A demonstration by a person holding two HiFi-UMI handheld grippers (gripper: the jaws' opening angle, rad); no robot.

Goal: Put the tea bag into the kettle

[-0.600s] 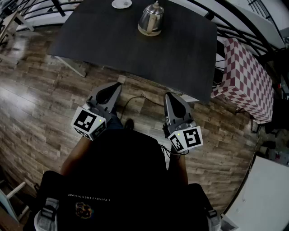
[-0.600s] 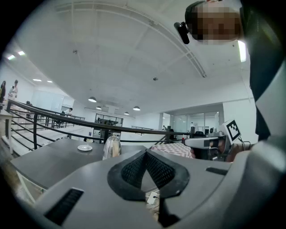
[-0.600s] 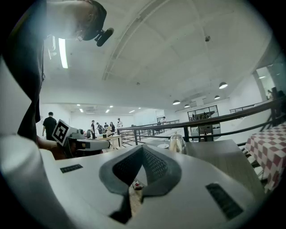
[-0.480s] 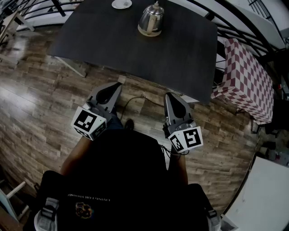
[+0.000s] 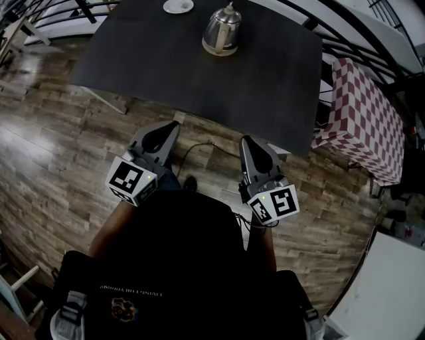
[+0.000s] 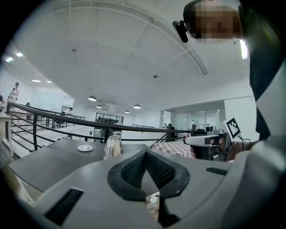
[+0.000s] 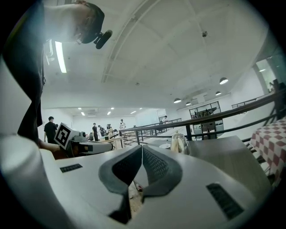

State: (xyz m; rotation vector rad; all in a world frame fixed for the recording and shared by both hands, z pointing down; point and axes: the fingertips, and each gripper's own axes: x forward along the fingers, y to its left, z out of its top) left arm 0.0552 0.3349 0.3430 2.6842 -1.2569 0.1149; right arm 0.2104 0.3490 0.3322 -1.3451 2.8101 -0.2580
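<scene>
A glass kettle with a metal lid (image 5: 222,30) stands at the far side of the dark table (image 5: 199,66). A small white saucer (image 5: 178,6) lies to its left; I cannot make out a tea bag. Both grippers hang short of the table's near edge, over the wooden floor. My left gripper (image 5: 174,125) is shut and empty, and so is my right gripper (image 5: 246,139). In the left gripper view the closed left gripper (image 6: 145,152) points toward the kettle (image 6: 113,146) and saucer (image 6: 85,148). In the right gripper view the right gripper (image 7: 142,146) points left of the kettle (image 7: 178,143).
A table with a red-and-white checked cloth (image 5: 362,113) stands right of the dark table. A black railing (image 5: 358,46) curves behind both. A thin cable (image 5: 192,149) lies on the floor between the grippers. A white surface (image 5: 392,292) fills the lower right corner.
</scene>
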